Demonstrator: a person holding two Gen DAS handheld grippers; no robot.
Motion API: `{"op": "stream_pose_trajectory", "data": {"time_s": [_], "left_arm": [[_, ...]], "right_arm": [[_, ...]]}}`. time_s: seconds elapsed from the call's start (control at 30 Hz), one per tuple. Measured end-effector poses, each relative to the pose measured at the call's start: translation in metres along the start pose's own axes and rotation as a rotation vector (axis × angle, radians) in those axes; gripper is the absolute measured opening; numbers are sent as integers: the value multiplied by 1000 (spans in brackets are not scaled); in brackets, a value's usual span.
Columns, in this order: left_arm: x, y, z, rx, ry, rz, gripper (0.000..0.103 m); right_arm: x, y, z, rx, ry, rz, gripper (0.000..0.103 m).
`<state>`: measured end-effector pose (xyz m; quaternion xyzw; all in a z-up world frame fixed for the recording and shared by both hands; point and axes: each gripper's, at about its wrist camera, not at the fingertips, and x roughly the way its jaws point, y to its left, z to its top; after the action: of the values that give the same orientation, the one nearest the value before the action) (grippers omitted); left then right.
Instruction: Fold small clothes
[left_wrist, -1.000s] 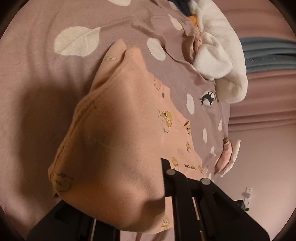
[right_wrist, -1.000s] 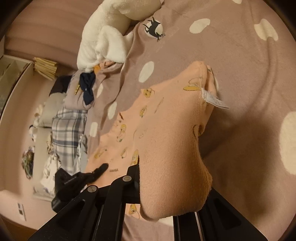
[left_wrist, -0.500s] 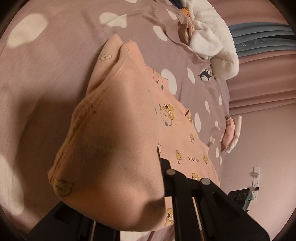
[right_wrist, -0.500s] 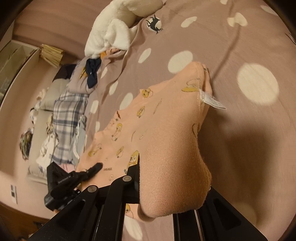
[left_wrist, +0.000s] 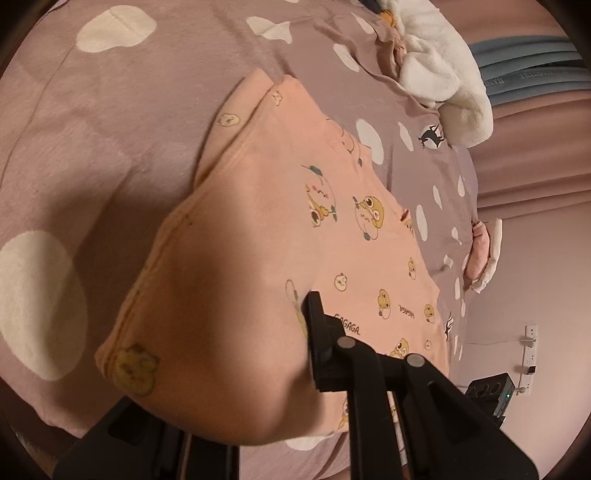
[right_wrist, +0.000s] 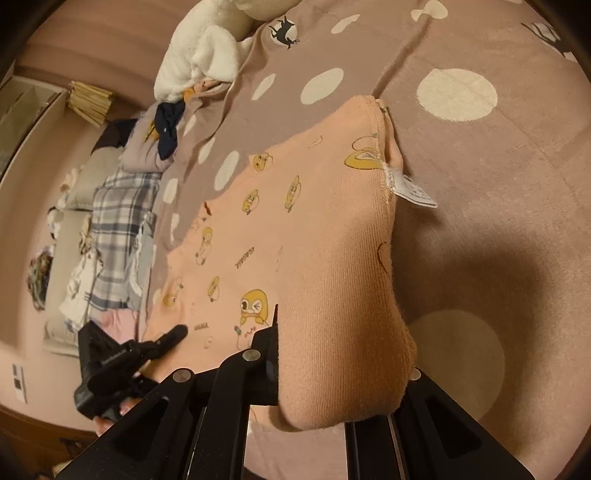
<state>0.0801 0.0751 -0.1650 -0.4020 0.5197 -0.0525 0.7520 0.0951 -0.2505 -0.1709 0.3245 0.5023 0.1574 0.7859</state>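
Across the left wrist view, a peach-pink garment (left_wrist: 280, 221) printed with small yellow cartoon characters and the word "GAGAGA" lies on a mauve bedspread (left_wrist: 110, 140) dotted with white spots. Its near edge is lifted and bunched, with a stitched hem running up the raised fold; the left gripper (left_wrist: 258, 369) is clamped on that edge, though one finger is buried under the cloth. A white fluffy blanket (left_wrist: 443, 70) sits at the far end of the bed.

From the right wrist view, the same garment (right_wrist: 280, 229) spreads flat toward the left, its ribbed near corner draped over and pinched by the right gripper (right_wrist: 332, 369). A white care label (right_wrist: 412, 192) sticks out from the seam. The left gripper (right_wrist: 162, 343) shows at the garment's opposite edge, probably touching it. A plaid cloth (right_wrist: 114, 214) lies beyond.
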Motion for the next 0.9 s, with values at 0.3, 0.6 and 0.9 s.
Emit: {"op": "stream_pose_trajectory", "data": {"time_s": [0.3,0.6,0.9], "left_arm": [[-17,-7,-11,140,-39,126,33],[-29,18,-23,139,-30,184,34],[-41,37,-26,165,-67,266,35]], "right_arm": [[-12,3,-8,-32,-20,-56,10],[-25,-3,-23,-56,-25,-137,10],[-37,-20,-34,-21,-31,-211,10]]}}
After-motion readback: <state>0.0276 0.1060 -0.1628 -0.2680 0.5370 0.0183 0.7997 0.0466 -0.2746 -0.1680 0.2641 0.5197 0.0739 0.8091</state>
